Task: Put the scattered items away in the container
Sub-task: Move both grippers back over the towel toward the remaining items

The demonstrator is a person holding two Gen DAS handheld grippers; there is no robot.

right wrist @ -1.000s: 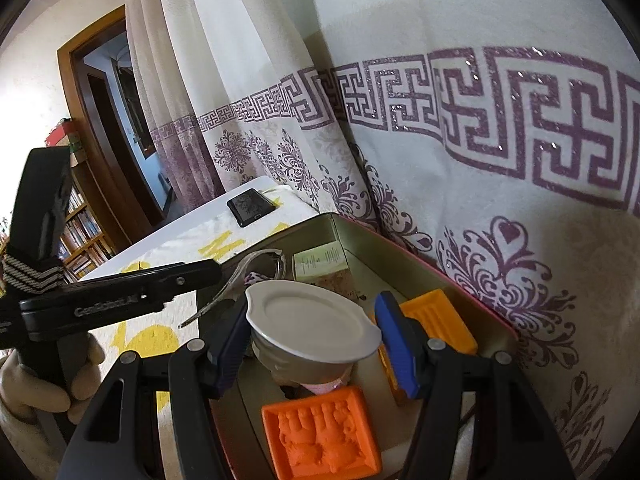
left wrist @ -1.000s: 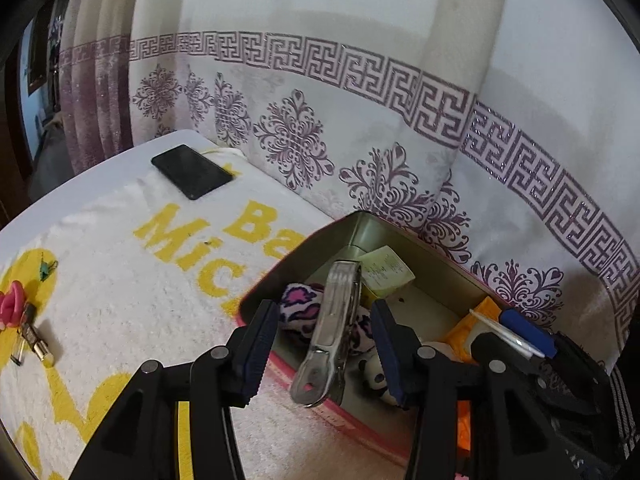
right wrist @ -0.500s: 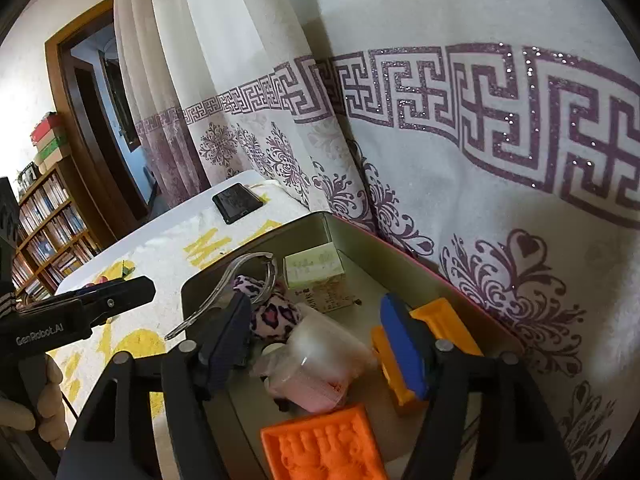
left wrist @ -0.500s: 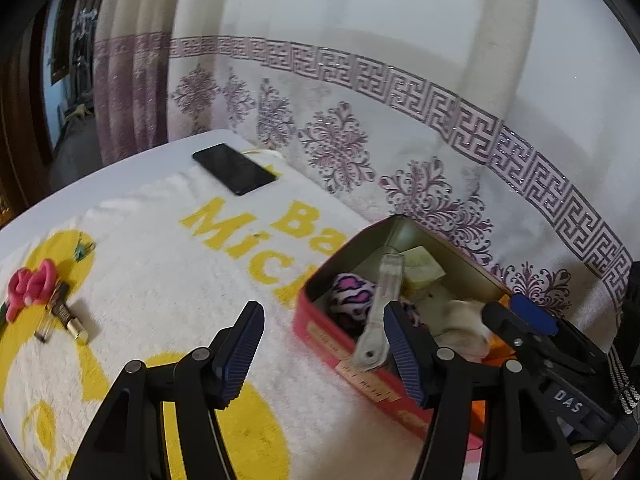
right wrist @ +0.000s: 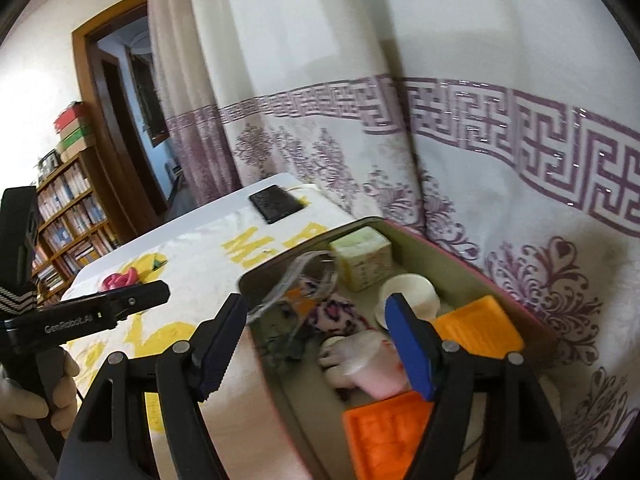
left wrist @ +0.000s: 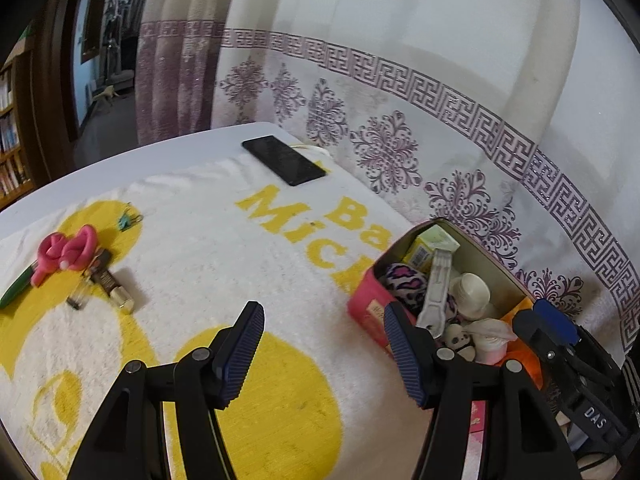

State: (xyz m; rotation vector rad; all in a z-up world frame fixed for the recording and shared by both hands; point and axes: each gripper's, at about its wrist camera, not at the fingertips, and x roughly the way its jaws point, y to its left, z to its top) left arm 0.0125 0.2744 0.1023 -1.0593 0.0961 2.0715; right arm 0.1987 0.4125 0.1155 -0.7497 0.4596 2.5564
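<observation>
The red tin (left wrist: 366, 312) stands on the towel by the curtain. It holds a metal clip (left wrist: 434, 296), a leopard-print scrunchie (left wrist: 402, 280), a white cup (left wrist: 472, 290), a small panda (left wrist: 460, 342) and a green box (left wrist: 432, 246). My left gripper (left wrist: 324, 344) is open and empty, over the towel just left of the tin. My right gripper (right wrist: 316, 344) is open and empty above the tin (right wrist: 460, 256), over a pink yoghurt cup (right wrist: 372, 368) lying on its side beside two orange moulds (right wrist: 480, 328). A pink toy (left wrist: 68, 252), lipsticks (left wrist: 108, 284), a green pen (left wrist: 16, 290) and a teal binder clip (left wrist: 128, 220) lie far left.
A black phone (left wrist: 284, 160) lies at the towel's far edge. A patterned curtain (left wrist: 400, 80) hangs right behind the tin. The left gripper (right wrist: 160, 292) and the gloved hand (right wrist: 24, 400) holding it show in the right wrist view. A doorway and bookshelves (right wrist: 68, 216) are at the far left.
The left gripper let the metal clip go into the tin and drew back to the left. The right gripper opened, and the yoghurt cup now lies on its side in the tin.
</observation>
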